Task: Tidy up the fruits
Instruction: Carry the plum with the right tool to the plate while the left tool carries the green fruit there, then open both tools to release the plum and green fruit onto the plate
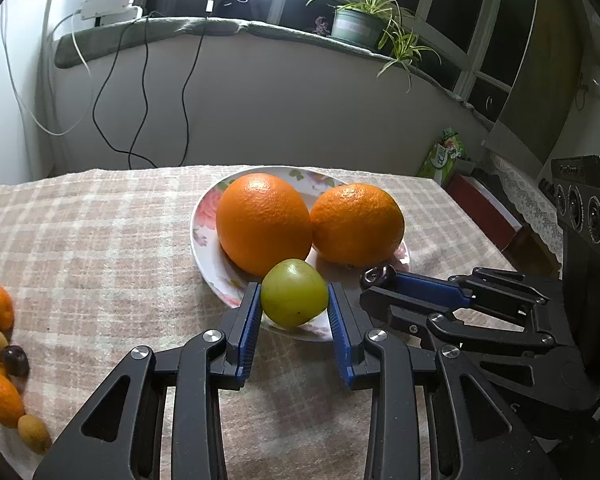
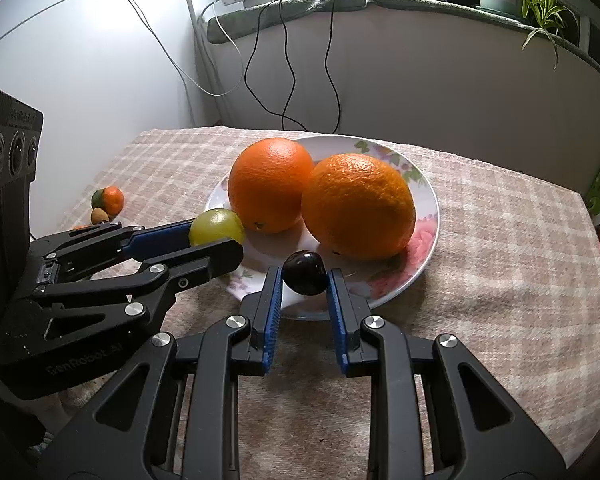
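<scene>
The green fruit [image 1: 294, 293] sits between the left gripper's [image 1: 294, 322] pads over the plate's [image 1: 204, 240] near rim, beside two oranges [image 1: 264, 222]. The dark fruit [image 2: 305, 272] sits likewise in the right gripper [image 2: 304, 296]. Both are small, round and smooth; released on the sloping rim, either could probably roll off onto the cloth [image 1: 100, 240]. Each gripper is narrowly parted, pads touching its fruit, apparently clamped.

The left picture edge cuts off the small fruits [image 1: 0, 364] on the tablecloth [image 1: 100, 248].
</scene>
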Tool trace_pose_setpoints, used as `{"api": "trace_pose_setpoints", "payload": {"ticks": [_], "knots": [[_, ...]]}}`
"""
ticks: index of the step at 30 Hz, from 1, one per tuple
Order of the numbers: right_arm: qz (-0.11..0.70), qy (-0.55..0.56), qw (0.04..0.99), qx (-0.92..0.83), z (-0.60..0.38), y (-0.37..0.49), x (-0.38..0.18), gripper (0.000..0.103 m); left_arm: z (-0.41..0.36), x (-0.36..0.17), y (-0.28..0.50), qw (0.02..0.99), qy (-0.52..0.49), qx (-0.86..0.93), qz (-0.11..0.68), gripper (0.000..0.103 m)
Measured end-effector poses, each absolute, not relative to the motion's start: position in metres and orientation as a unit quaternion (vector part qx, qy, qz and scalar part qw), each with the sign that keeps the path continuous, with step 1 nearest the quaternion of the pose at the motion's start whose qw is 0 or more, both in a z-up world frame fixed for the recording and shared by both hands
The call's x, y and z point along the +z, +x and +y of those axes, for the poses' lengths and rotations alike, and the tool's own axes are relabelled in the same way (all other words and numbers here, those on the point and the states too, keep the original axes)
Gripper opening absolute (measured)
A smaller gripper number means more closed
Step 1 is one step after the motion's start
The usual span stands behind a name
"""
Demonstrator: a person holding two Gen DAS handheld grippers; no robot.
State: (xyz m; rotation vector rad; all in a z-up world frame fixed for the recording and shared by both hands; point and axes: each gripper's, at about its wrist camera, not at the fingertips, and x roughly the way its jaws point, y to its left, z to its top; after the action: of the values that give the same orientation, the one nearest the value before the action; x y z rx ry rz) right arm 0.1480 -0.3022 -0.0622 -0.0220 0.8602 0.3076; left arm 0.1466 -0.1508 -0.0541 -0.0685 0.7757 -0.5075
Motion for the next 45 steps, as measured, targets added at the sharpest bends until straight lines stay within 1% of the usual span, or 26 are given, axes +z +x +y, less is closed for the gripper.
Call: {"api": "trace_pose_setpoints", "payload": {"ticks": [4,6,8,10,12,13,15,18,21,23,27,29,31,33,36,45], "knots": [[0.415,-0.012,0.897,0.148,-0.302,0.148,-0.062,0.024,-0.151,-0.056,0.147,0.894,-0.030,-0.243,0.376,0.034],[0.415,-0.015,0.898,0.147,-0.303,0.148,-0.062,0.024,-0.151,-0.055,0.148,0.895,-0.029,-0.241,0.375,0.037],[0.415,-0.013,0.898,0.145,-0.305,0.148,-0.062,0.024,-0.150,-0.055,0.148,0.896,-0.031,-0.240,0.373,0.045],[0.414,-0.013,0.899,0.142,-0.306,0.147,-0.061,0.028,-0.149,-0.054,0.148,0.897,-0.032,-0.238,0.371,0.045],[0.411,-0.012,0.901,0.138,-0.309,0.146,-0.059,0.039,-0.147,-0.052,0.148,0.898,-0.033,-0.236,0.370,0.045],[0.410,-0.012,0.902,0.137,-0.310,0.145,-0.058,0.048,-0.146,-0.052,0.148,0.899,-0.033,-0.234,0.370,0.045],[0.405,-0.011,0.904,0.137,-0.312,0.143,-0.056,0.059,-0.144,-0.051,0.148,0.899,-0.034,-0.232,0.369,0.045],[0.402,-0.013,0.905,0.135,-0.313,0.139,-0.054,0.061,-0.140,-0.052,0.147,0.899,-0.036,-0.231,0.370,0.045],[0.400,-0.014,0.907,0.132,-0.313,0.137,-0.053,0.066,-0.138,-0.052,0.145,0.899,-0.037,-0.230,0.371,0.046],[0.399,-0.014,0.908,0.130,-0.313,0.136,-0.051,0.069,-0.138,-0.052,0.143,0.899,-0.037,-0.228,0.371,0.051],[0.396,-0.013,0.909,0.127,-0.313,0.134,-0.048,0.074,-0.137,-0.049,0.140,0.901,-0.039,-0.227,0.369,0.052],[0.394,-0.013,0.910,0.124,-0.313,0.132,-0.046,0.078,-0.136,-0.048,0.138,0.901,-0.039,-0.226,0.368,0.056],[0.392,-0.013,0.912,0.122,-0.313,0.130,-0.044,0.081,-0.135,-0.046,0.137,0.902,-0.039,-0.225,0.366,0.058],[0.390,-0.013,0.913,0.121,-0.313,0.128,-0.042,0.082,-0.133,-0.044,0.134,0.903,-0.039,-0.222,0.365,0.059],[0.387,-0.011,0.914,0.121,-0.313,0.126,-0.038,0.087,-0.127,-0.041,0.129,0.905,-0.040,-0.219,0.362,0.063],[0.378,-0.013,0.915,0.138,-0.301,0.119,-0.031,0.088,-0.095,-0.033,0.115,0.914,-0.058,-0.186,0.357,0.064]]}}
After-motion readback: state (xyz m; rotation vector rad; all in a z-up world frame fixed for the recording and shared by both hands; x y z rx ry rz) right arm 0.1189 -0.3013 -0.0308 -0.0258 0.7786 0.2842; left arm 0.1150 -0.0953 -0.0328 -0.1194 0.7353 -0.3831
